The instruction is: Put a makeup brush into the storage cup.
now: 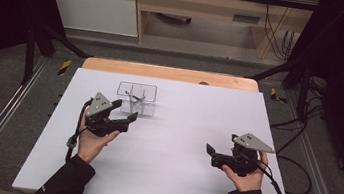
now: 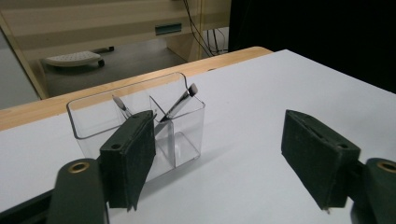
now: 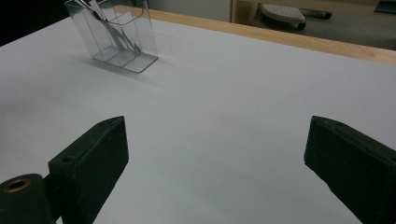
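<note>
Two tools, left (image 1: 125,112) and right (image 1: 211,154), gape empty over our worktop (image 1: 171,167); left gripper view reveals brushes (image 2: 180,101) inside the clear divided holder (image 2: 184,135).

No readable text, no labels, no brand names, no numbers, no legible signs on any surface in view

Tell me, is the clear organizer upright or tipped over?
Upright: the clear organizer stands on its flat base on the table, rim upward, two brushes leaning inside.
</note>
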### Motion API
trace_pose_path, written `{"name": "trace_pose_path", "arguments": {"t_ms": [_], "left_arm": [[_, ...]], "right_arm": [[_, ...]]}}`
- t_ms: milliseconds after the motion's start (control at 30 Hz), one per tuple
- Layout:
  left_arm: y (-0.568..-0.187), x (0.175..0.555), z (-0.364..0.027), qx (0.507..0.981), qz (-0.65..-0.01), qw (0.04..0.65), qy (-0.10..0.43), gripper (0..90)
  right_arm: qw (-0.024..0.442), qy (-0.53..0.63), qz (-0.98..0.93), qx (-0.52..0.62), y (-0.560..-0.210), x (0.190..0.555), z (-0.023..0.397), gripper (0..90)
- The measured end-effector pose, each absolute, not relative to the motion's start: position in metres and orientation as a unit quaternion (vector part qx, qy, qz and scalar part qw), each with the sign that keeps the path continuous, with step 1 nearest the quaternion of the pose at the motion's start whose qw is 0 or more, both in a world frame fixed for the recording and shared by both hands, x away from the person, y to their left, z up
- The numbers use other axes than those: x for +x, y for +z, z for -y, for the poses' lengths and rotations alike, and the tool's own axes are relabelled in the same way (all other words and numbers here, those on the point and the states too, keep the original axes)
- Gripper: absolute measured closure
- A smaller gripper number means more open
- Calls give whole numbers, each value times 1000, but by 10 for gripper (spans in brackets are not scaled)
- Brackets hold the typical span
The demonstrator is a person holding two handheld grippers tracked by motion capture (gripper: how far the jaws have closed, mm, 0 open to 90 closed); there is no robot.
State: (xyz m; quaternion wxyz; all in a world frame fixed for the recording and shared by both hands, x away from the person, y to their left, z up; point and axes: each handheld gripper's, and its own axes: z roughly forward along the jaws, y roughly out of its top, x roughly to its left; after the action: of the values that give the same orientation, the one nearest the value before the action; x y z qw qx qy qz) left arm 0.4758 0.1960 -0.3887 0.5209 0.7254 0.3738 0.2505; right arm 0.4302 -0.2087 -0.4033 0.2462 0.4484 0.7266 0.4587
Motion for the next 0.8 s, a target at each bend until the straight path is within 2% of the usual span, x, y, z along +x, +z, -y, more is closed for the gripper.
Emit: {"name": "trace_pose_path", "arguments": {"t_ms": [467,800], "left_arm": [[-403,453,-207,741,-375,502,241,138],[-413,443,-220,745,-389,485,240,100]], "right_arm": [[247,465,-726,442,-401,428,210,68],[243,467,-729,438,-400,427,212,67]]}}
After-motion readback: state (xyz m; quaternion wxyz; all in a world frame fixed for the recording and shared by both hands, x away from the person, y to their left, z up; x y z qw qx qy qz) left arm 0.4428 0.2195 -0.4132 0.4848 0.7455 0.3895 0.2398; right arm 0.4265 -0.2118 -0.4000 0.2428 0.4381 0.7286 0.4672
